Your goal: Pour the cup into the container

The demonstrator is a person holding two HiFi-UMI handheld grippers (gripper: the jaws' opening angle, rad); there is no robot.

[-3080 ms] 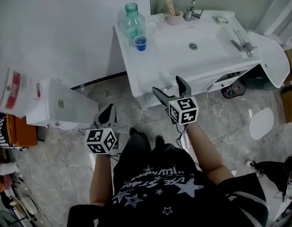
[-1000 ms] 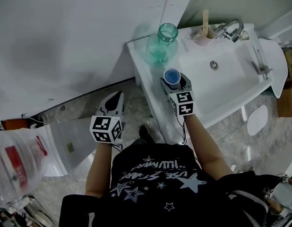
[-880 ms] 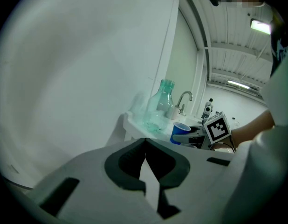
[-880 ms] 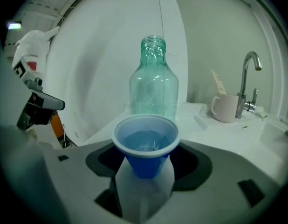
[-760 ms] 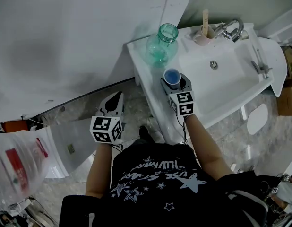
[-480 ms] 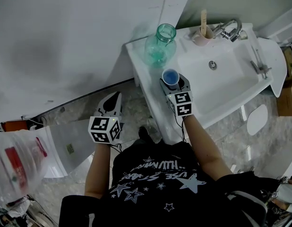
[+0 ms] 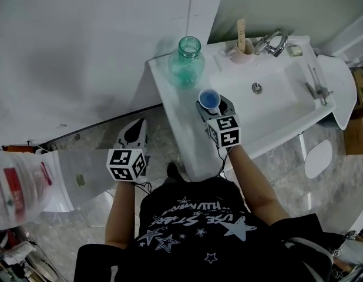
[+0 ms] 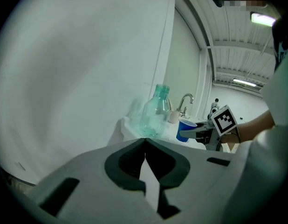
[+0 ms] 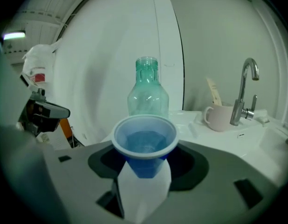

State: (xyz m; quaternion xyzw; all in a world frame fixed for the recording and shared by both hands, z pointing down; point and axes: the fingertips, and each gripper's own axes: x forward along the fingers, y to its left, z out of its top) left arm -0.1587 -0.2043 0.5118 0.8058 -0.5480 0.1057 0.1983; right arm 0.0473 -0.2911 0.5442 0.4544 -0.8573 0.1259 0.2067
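The right gripper (image 7: 212,103) grasps a small blue cup (image 7: 209,98) between its fingers, which have just been closing on it, over the front of the white worktop (image 7: 180,116). The cup holds clear liquid, so it should travel upright, then tip slowly at the narrow neck of the green-tinted container (image 7: 185,63) just beyond. The left gripper (image 7: 134,135) hangs aside, fingers clenched empty.

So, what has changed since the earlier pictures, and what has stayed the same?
The right gripper came from out in front of the white sink counter up to the small blue plastic cup and took hold: its jaws have just been closing, with the cup between them. The round clear green bottle stays on the counter. The left gripper stays shut and empty, down off the counter.
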